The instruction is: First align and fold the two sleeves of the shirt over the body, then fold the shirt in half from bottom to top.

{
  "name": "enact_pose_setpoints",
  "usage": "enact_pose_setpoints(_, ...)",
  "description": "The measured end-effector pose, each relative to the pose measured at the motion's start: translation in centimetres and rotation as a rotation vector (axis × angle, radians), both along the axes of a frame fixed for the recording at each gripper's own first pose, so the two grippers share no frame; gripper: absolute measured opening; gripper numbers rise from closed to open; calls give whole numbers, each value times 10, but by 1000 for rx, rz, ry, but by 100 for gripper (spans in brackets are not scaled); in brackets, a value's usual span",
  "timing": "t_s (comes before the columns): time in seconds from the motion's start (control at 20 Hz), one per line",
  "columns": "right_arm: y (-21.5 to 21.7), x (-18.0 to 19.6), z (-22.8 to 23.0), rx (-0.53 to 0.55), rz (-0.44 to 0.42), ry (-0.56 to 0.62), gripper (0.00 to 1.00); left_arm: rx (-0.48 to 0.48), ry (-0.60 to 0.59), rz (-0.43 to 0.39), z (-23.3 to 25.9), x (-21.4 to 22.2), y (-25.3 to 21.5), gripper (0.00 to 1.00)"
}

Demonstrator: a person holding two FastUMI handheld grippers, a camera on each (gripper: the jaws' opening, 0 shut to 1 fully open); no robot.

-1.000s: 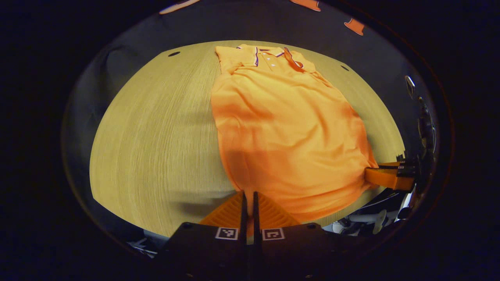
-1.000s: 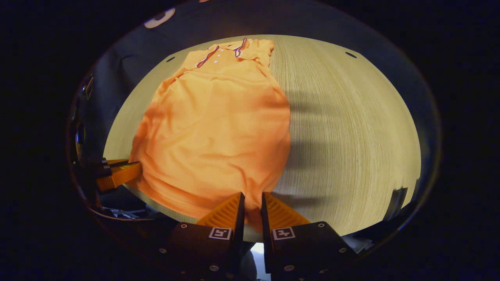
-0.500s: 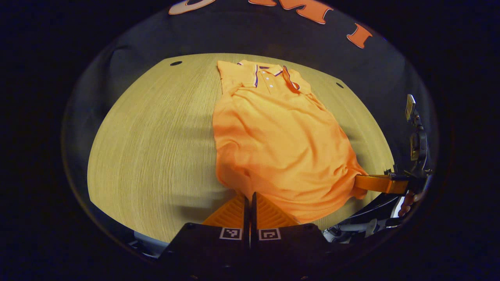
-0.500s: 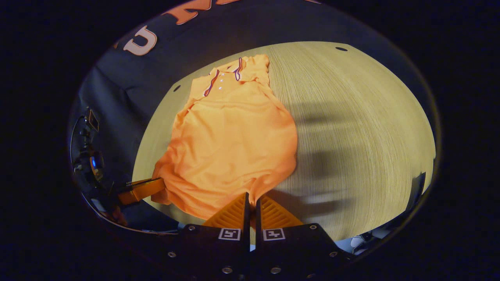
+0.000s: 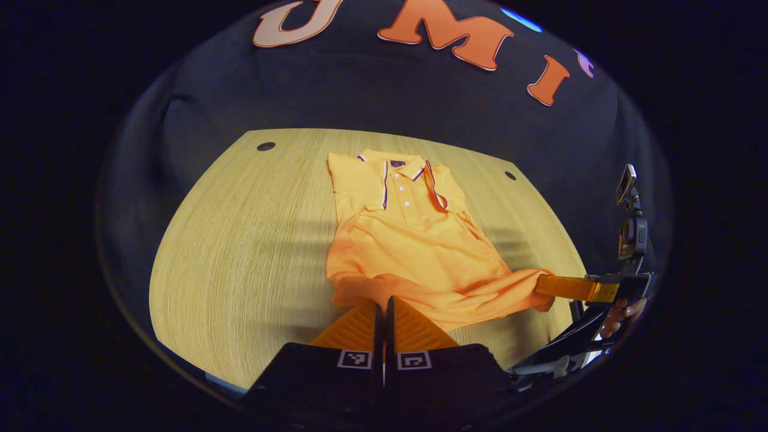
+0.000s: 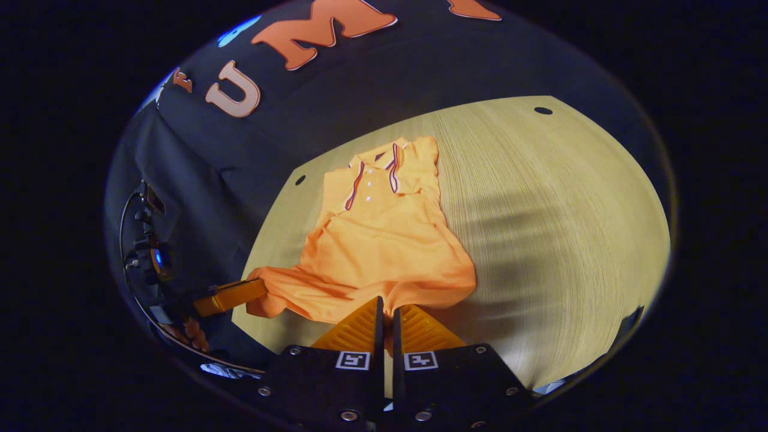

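Observation:
An orange polo shirt lies on the wooden table, collar toward the far edge, sleeves folded in over the body. Its bottom hem is lifted off the table and stretched between both grippers. My left gripper is shut on the hem's left corner. My right gripper is shut on the hem's right corner. The right gripper also shows at the right of the left gripper view, and the left gripper at the left of the right gripper view.
The table has small dark holes near its far corners. The black cloth wall stands behind the table. A hand holds the right gripper beyond the table's near right edge.
Both grippers have risen and carried the hem forward toward the collar. The lower half of the shirt has come off the table and less of the body lies flat.

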State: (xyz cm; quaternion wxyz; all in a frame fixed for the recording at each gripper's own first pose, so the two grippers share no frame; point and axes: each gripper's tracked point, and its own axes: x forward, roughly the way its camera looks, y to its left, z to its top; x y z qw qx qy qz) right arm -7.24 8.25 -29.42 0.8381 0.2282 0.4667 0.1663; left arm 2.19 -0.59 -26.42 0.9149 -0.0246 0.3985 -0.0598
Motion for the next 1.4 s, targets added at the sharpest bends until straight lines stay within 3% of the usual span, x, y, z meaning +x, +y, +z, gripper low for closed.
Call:
enact_pose_setpoints(0.3,2,51,25,-14,-8,-71,6,7,-64,-41,35,57,-5,1)
enact_pose_setpoints(0.55,0,102,40,-75,22,-131,6,76,-93,-74,54,109,0,1)
enact_pose_setpoints(0.7,2,134,46,-98,24,-149,6,125,-81,-63,49,135,15,1)
enact_pose_setpoints(0.95,12,183,42,-139,32,-139,6,120,-72,-78,49,184,19,1)
enact_pose_setpoints(1.1,18,206,33,-170,42,-124,6,181,-55,-64,40,215,40,1)
enact_pose_setpoints(1.4,27,265,7,-256,31,-108,6,194,-10,-81,16,270,52,1)
